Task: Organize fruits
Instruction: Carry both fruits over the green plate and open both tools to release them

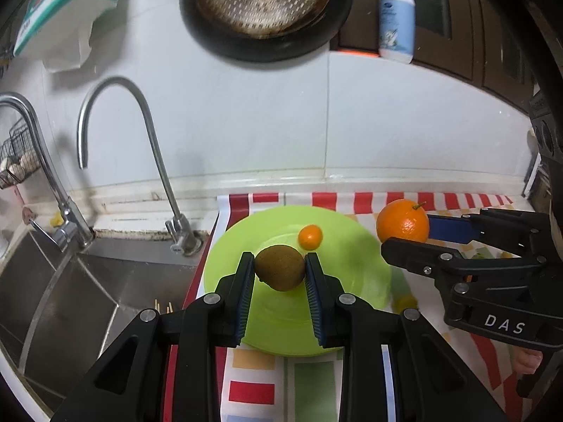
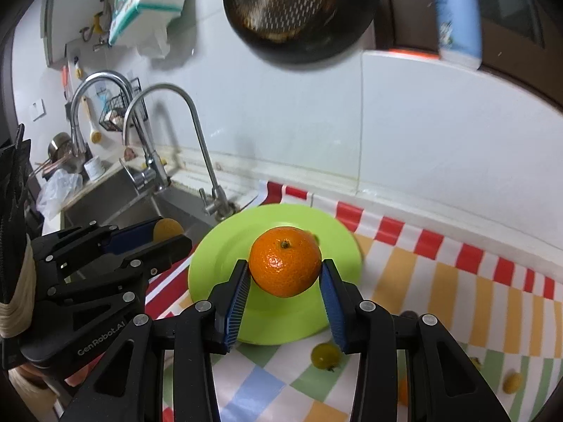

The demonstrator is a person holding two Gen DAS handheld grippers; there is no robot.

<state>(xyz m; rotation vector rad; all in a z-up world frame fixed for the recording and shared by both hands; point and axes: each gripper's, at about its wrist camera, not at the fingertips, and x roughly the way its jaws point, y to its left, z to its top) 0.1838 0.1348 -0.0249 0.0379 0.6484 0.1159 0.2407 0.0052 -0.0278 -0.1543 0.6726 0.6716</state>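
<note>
Fruits are gathered at the green plate [image 1: 352, 253], which lies on a checked and red-striped cloth [image 2: 440, 270] on the worktop, just beside the steel sink [image 1: 88, 281].

Left tool [image 1: 279, 269]: fingers closed on a brown kiwi [image 1: 279, 270], blue pads touching both its sides. The kiwi is held over the plate. The body reads "GenRobot.AI" in the right wrist view.

Right tool [image 2: 285, 272]: fingers closed on an orange [image 2: 285, 262], stem end facing the camera. The orange is held over the near part of the plate. The body reads "DAS" in the left wrist view.

A small orange fruit [image 1: 310, 236] sits on the plate, beyond the kiwi and apart from it. A small yellow-green fruit [image 2: 325, 355] lies on the cloth, just off the plate's near rim. Another small yellow fruit [image 2: 512, 381] lies on the cloth, well to the right.

On the wall: a dark pan [image 1: 264, 7], a white-and-blue pump bottle [image 1: 396, 23] whose label is not legible, and a tissue pack [image 1: 67, 0] whose print is too blurred to read. Two faucets [image 1: 155, 151] stand at the sink.
</note>
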